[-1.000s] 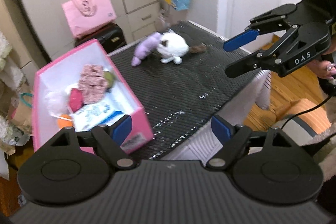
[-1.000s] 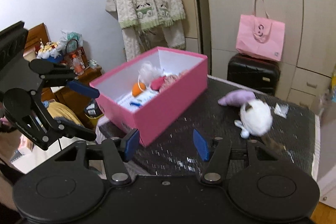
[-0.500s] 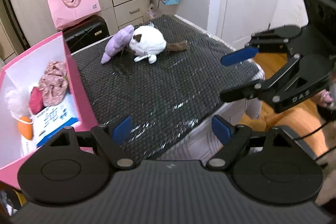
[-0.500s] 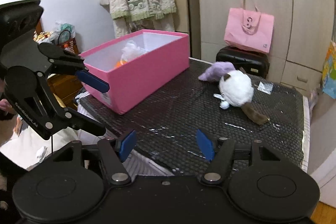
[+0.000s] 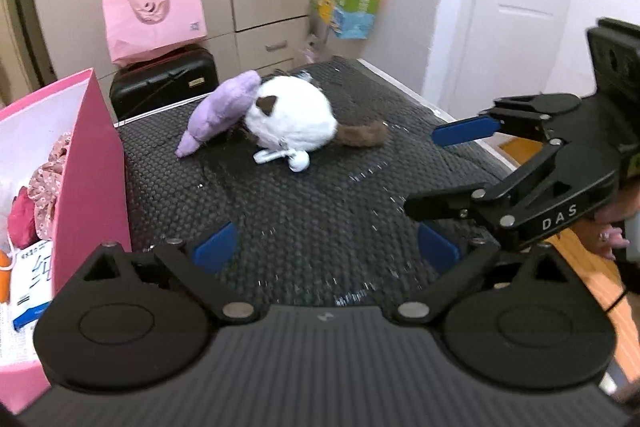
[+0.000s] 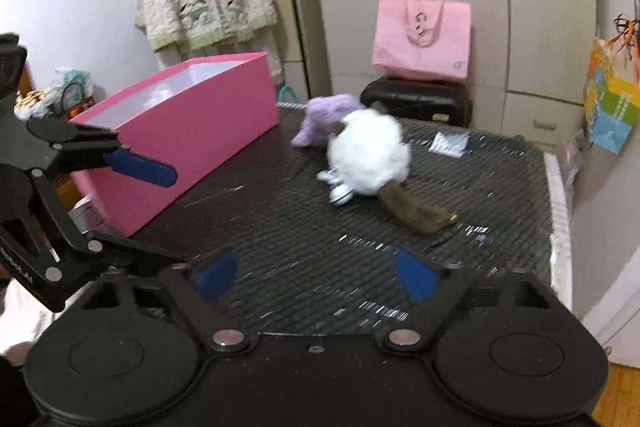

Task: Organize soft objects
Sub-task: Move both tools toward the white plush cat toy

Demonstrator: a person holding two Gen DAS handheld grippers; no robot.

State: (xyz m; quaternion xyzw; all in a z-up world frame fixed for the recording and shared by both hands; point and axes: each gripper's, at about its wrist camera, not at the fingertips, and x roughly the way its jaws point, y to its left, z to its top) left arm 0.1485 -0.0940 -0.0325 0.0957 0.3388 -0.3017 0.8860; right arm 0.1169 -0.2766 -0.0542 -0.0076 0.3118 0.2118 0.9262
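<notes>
Both grippers close in on the white plush toy (image 5: pixel 294 121), fingers spreading wide.

Left gripper (image 5: pixel 326 251) and right gripper (image 6: pixel 314 277) now nearer; purple toy (image 5: pixel 218 113) beside it, pink box (image 6: pixel 188 133) awaits.

The left hand-held gripper (image 5: pixel 326 253) hangs over the near edge of the black woven tabletop (image 5: pixel 320 211), its blue-padded jaws opening with nothing between them. Farther back lies a white plush cat (image 5: pixel 294 119) with a brown tail, a purple plush toy (image 5: pixel 220 113) leaning against it. An open pink box (image 5: pixel 94 183) stands at the left, holding floral fabric and a printed packet. At the right, the right hand-held gripper (image 5: pixel 436 171) points inward, jaws opening too, empty. A pink tote bag (image 5: pixel 154 13) sits on a black suitcase (image 5: pixel 164 87) behind.
</notes>
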